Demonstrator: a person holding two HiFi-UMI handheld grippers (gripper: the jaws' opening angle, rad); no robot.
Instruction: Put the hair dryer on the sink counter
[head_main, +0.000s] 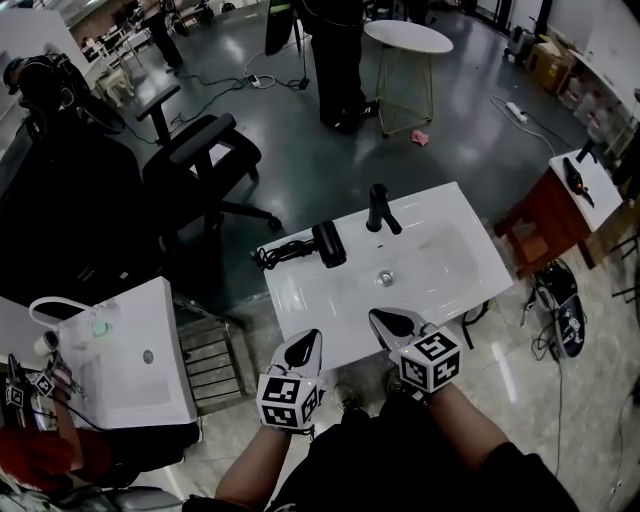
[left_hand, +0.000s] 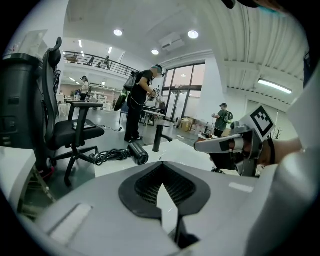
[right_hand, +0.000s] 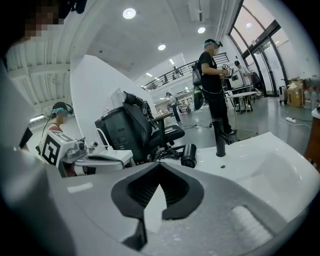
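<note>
The black hair dryer (head_main: 328, 243) lies on its side on the white sink counter (head_main: 320, 310), just left of the black faucet (head_main: 380, 210). Its coiled cord (head_main: 280, 253) trails off to the left. My left gripper (head_main: 311, 337) hovers over the counter's front edge, shut and empty. My right gripper (head_main: 379, 317) is beside it, also shut with nothing held. The left gripper view looks over its closed jaws (left_hand: 162, 186) to the hair dryer (left_hand: 138, 152) ahead. In the right gripper view the hair dryer (right_hand: 189, 154) rests next to the faucet (right_hand: 220, 136), beyond that gripper (right_hand: 159, 187).
A black office chair (head_main: 200, 150) stands behind the counter to the left. A second white sink (head_main: 130, 360) sits at the left. A wooden cabinet (head_main: 545, 215) with another hair dryer (head_main: 575, 175) is at the right. A person (head_main: 340, 60) and a round table (head_main: 408, 36) stand farther back.
</note>
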